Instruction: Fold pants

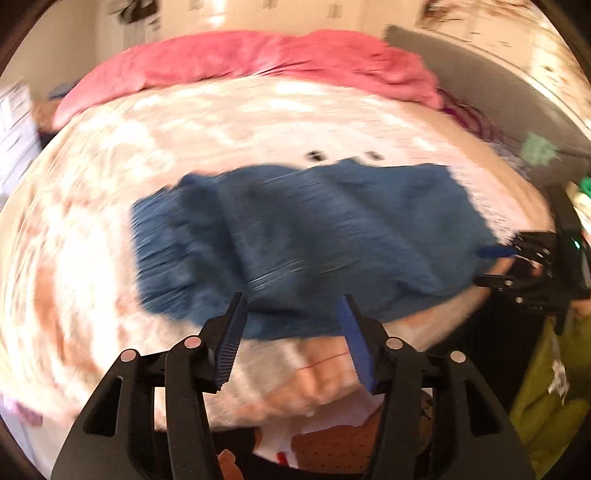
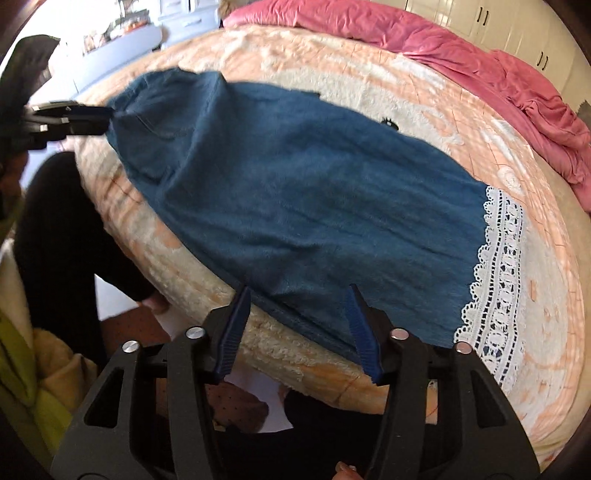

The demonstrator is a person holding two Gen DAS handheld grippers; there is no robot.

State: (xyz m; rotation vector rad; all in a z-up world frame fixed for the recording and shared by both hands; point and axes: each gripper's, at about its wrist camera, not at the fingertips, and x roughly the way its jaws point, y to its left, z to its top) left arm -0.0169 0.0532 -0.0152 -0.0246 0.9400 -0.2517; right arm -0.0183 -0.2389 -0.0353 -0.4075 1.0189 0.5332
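Blue pants (image 1: 314,236) (image 2: 295,184) lie spread across a peach and cream blanket (image 1: 92,229) (image 2: 369,85) on a bed. A white lace hem (image 2: 495,288) runs along one end of them. My left gripper (image 1: 292,299) hovers over the pants' near edge with its jaws apart and nothing pinched; the left wrist view is motion-blurred. In the right wrist view the left gripper (image 2: 107,118) sits at the pants' far left corner. My right gripper (image 2: 299,288) stands open over the near edge of the cloth, its pads off the fabric. It shows at the pants' right end (image 1: 493,266).
A crumpled pink duvet (image 1: 258,59) (image 2: 480,48) lies along the far side of the bed. The bed's near edge drops to the floor below both grippers. A person in black trousers (image 2: 62,229) and a yellow-green garment (image 1: 546,406) stands against that edge. White cabinets (image 2: 480,18) line the back.
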